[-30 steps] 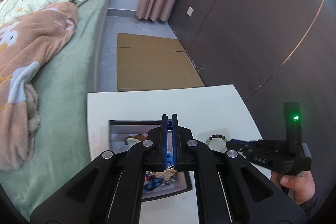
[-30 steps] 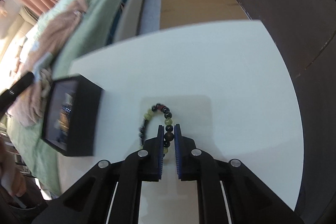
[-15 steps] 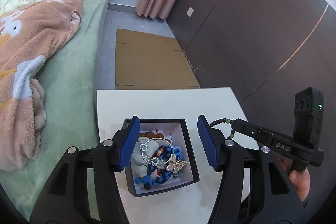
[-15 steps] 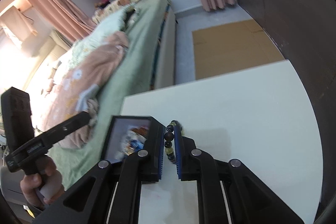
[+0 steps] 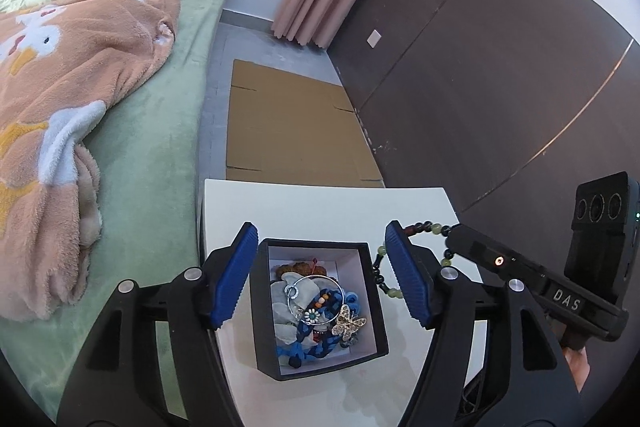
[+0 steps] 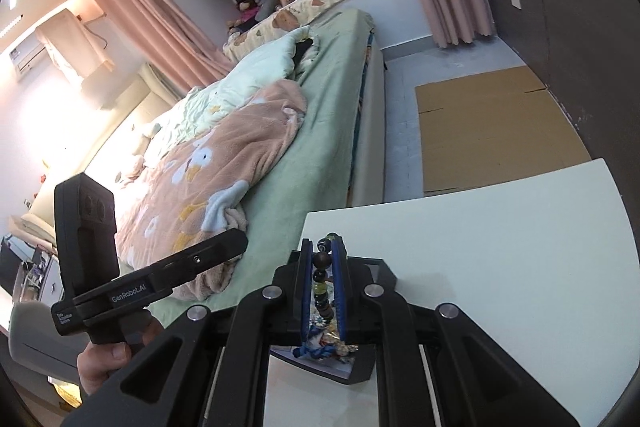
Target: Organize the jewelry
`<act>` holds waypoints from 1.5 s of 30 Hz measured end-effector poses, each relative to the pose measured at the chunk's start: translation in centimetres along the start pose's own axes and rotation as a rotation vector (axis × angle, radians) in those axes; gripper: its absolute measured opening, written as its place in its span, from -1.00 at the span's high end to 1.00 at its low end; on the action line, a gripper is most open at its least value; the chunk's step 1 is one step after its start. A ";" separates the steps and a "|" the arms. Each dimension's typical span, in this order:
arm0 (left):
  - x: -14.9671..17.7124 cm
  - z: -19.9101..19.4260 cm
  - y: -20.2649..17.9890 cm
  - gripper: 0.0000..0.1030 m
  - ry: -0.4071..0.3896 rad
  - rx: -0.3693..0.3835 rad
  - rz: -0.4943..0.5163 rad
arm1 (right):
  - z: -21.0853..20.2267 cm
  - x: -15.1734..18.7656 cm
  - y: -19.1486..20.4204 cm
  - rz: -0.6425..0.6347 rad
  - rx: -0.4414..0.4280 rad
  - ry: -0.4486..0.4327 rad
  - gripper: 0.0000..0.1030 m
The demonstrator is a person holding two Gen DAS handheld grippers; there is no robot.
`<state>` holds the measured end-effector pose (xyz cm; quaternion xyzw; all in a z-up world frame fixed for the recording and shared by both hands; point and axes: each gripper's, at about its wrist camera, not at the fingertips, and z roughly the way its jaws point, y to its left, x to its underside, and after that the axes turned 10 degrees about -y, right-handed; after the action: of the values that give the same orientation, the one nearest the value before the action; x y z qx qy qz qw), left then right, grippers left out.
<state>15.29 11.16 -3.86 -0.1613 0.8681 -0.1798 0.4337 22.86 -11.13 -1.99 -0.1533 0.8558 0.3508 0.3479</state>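
A black jewelry box (image 5: 372,311) with a white lining stands on the white table (image 5: 312,207). It holds a silver ring, a butterfly brooch (image 5: 350,323) and blue cords. My left gripper (image 5: 320,275) is open and its fingers straddle the box. My right gripper (image 6: 323,259) is shut on a beaded bracelet (image 6: 322,283) of green and dark beads. In the left wrist view the right gripper (image 5: 452,241) holds the bracelet (image 5: 386,281) hanging just right of the box, above the table. In the right wrist view the box (image 6: 360,367) lies beneath the fingers.
A bed with a green sheet (image 5: 160,155) and a peach blanket (image 5: 60,99) runs along the table's left side. Flat cardboard (image 5: 292,123) lies on the floor beyond the table. A dark wall (image 5: 500,67) stands to the right.
My left gripper opened from shut and now straddles the box. My right gripper lifted the bracelet off the table and carried it left to the box.
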 end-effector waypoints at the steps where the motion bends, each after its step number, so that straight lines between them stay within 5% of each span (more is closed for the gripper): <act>1: 0.0 0.0 0.0 -0.29 0.000 0.000 0.000 | 0.2 0.1 0.2 -0.003 -0.002 0.002 0.81; 6: 0.0 0.0 0.0 -0.29 0.001 0.000 0.001 | 1.4 0.6 1.1 -0.021 -0.037 0.015 0.70; 9: 0.0 -0.1 0.0 -0.29 0.000 -0.003 0.005 | 2.0 1.0 0.8 0.011 -0.070 0.051 -0.19; 16: 0.1 -0.2 -0.1 -0.30 0.004 -0.012 0.004 | 0.0 0.9 -2.1 0.055 0.014 0.020 -0.24; 23: 0.6 -0.2 -1.4 -0.56 0.014 -0.029 0.054 | -1.7 1.2 -4.8 0.088 0.078 0.034 -0.27; 30: 1.8 -1.3 -3.9 -0.84 0.026 -0.090 0.128 | -4.3 1.6 -5.5 0.066 0.129 0.020 -0.66; 33: 2.8 -3.1 -5.5 -0.90 -0.005 -0.106 0.170 | -6.0 1.4 -5.2 0.046 0.143 -0.001 -0.87; 45: 4.9 -9.1 -8.9 -0.90 -0.117 -0.171 0.207 | -12.6 3.0 -4.5 -0.051 0.220 -0.033 -0.85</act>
<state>6.27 2.73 1.85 -0.1177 0.8653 -0.0499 0.4846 16.84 -23.29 0.16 -0.1301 0.8791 0.2484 0.3853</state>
